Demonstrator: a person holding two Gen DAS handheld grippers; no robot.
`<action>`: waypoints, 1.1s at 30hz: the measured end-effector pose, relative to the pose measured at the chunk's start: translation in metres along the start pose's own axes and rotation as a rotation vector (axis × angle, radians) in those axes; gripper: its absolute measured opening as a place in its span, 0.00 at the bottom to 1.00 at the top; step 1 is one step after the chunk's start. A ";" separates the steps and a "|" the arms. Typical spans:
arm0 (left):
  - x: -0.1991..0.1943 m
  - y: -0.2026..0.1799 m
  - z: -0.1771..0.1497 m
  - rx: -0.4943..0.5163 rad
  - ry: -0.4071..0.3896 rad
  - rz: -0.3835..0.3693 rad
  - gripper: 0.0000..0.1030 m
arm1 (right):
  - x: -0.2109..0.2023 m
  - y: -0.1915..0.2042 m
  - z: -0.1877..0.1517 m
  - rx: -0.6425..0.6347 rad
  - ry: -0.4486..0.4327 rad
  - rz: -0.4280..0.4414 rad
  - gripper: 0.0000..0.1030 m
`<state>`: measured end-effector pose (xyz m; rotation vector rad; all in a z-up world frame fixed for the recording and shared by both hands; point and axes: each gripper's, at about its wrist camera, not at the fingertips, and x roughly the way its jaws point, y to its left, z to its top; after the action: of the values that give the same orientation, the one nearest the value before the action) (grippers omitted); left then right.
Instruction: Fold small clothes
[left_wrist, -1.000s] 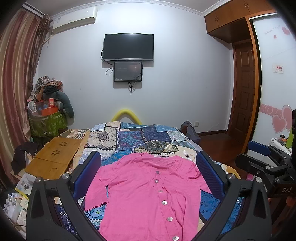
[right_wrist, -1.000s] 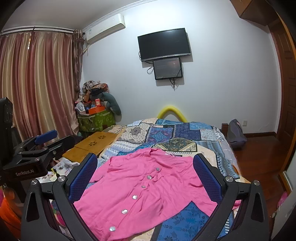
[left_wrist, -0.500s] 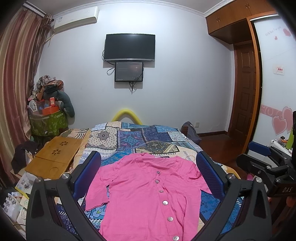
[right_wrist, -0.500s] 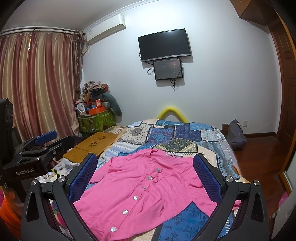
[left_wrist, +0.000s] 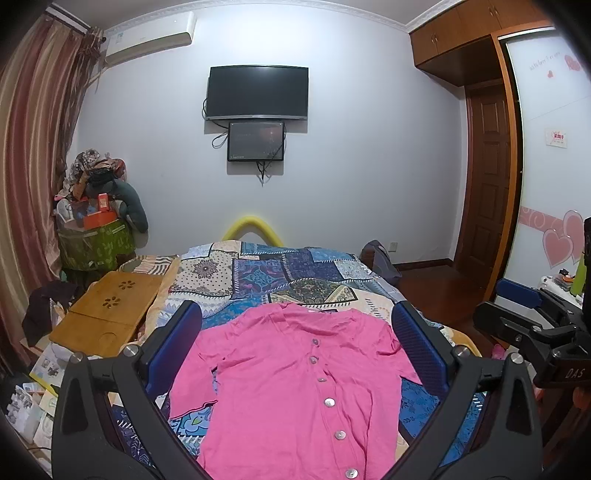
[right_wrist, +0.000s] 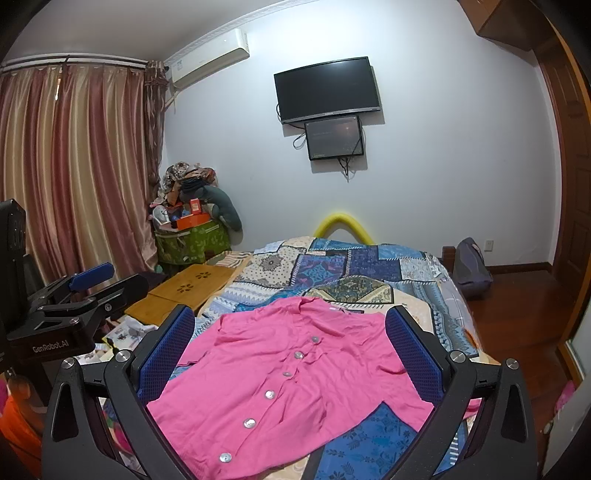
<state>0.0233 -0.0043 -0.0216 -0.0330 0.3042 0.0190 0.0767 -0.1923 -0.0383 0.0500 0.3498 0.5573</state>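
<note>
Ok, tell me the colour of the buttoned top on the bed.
Bright pink top, pale buttons; clearest in the left wrist view.

A bed (left_wrist: 373, 291) is lying out in front of me, covered by a patchwork quilt (left_wrist: 280, 275) in blue, cream and tan patterned squares. A pink buttoned top (left_wrist: 295, 384) is lying flat and face up on the near part of the quilt, its neckline pointing toward the far wall, its sleeves spreading out to either side and its row of pale buttons running down the front. A wooden lap tray (left_wrist: 107, 314) with flower cutouts is sitting at the bed's left edge. The far half of the quilt is showing bare.
</note>
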 end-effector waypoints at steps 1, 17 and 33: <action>0.000 0.000 0.000 0.001 0.000 0.000 1.00 | 0.000 0.000 0.000 0.000 0.001 -0.001 1.00; 0.011 0.004 0.003 0.008 0.013 -0.002 1.00 | 0.014 -0.005 -0.002 0.004 0.023 0.005 1.00; 0.171 0.058 0.027 -0.010 0.235 0.002 1.00 | 0.111 -0.078 -0.003 0.025 0.174 -0.077 0.90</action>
<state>0.1928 0.0572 -0.0489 -0.0452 0.5393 0.0190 0.2035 -0.2001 -0.0867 0.0122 0.5265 0.4817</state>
